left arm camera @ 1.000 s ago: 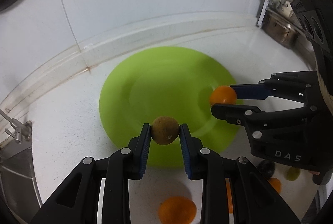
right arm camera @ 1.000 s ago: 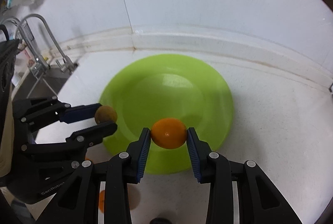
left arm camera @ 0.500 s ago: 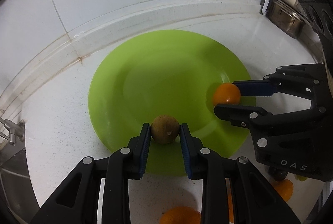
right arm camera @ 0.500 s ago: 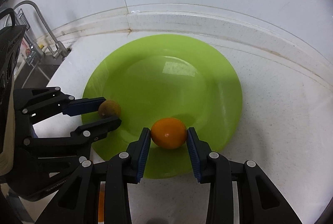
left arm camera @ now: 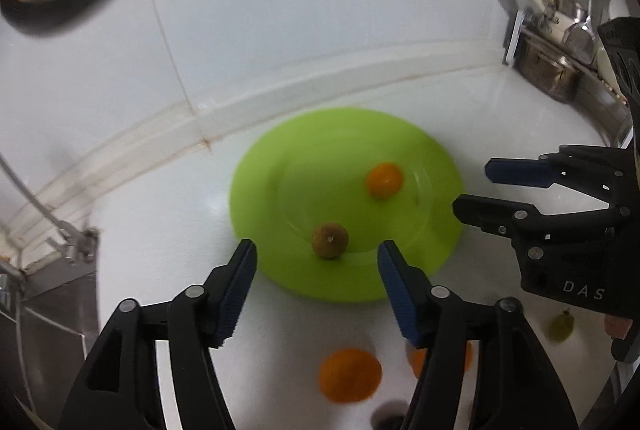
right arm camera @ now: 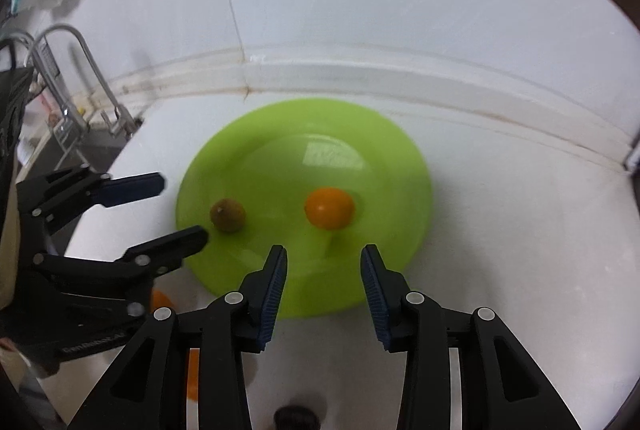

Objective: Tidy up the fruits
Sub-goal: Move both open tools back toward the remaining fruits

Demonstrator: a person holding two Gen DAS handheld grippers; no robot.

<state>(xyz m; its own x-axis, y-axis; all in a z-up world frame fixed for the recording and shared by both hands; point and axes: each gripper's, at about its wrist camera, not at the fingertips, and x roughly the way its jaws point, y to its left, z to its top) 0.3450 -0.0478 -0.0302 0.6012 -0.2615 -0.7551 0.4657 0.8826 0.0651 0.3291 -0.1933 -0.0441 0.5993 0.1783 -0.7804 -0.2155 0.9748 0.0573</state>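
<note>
A green plate (left arm camera: 320, 142) (right arm camera: 384, 134) lies on the white counter by the wall. On it rest a small brown fruit (left arm camera: 329, 240) (right arm camera: 228, 215) and a small orange fruit (left arm camera: 384, 179) (right arm camera: 329, 208), apart from each other. My left gripper (left arm camera: 318, 254) (right arm camera: 182, 208) is open and empty, just behind the brown fruit at the plate's near rim. My right gripper (right arm camera: 324, 260) (left arm camera: 472, 186) is open and empty, just short of the orange fruit.
More fruit lies on the counter near me: an orange (left arm camera: 349, 374), another orange (left arm camera: 416, 364) behind a finger, a green grape (left arm camera: 560, 326) and a dark fruit (right arm camera: 297, 417). A sink with a tap (right arm camera: 80, 78) is at the left. Pots (left arm camera: 548, 66) stand at the right.
Both grippers have opened and let go of their fruit onto the plate. Both have pulled back and up from the plate.
</note>
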